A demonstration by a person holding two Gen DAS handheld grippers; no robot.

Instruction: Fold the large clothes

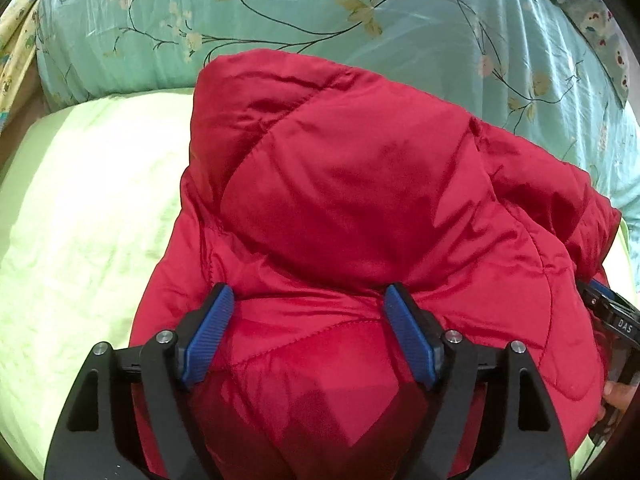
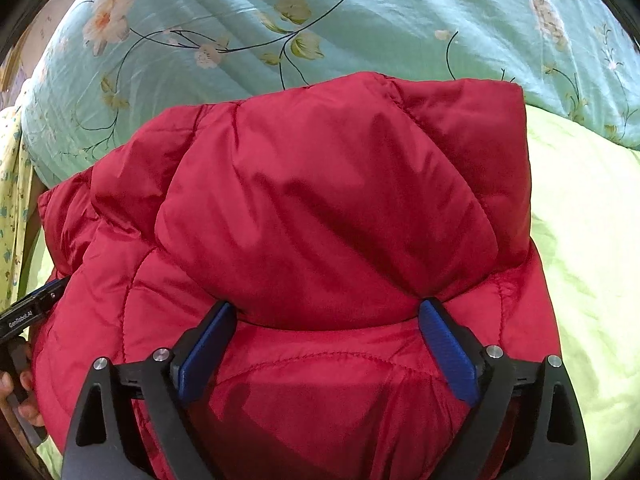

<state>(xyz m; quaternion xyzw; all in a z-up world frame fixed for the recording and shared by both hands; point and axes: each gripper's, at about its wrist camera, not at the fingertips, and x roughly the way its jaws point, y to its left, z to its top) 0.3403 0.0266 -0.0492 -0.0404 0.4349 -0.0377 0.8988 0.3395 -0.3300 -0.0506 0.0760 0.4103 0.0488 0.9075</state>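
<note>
A red quilted puffer jacket lies folded in a thick bundle on a pale green sheet; it also fills the right wrist view. My left gripper is open, its blue pads spread wide over the near edge of the bundle, resting on or just above the fabric. My right gripper is open too, its pads spread over the same near edge, further right. Each gripper shows at the edge of the other's view.
A turquoise floral quilt lies bunched behind the jacket, also in the right wrist view. A yellow patterned cloth hangs at the far left. The green sheet extends to the right of the jacket.
</note>
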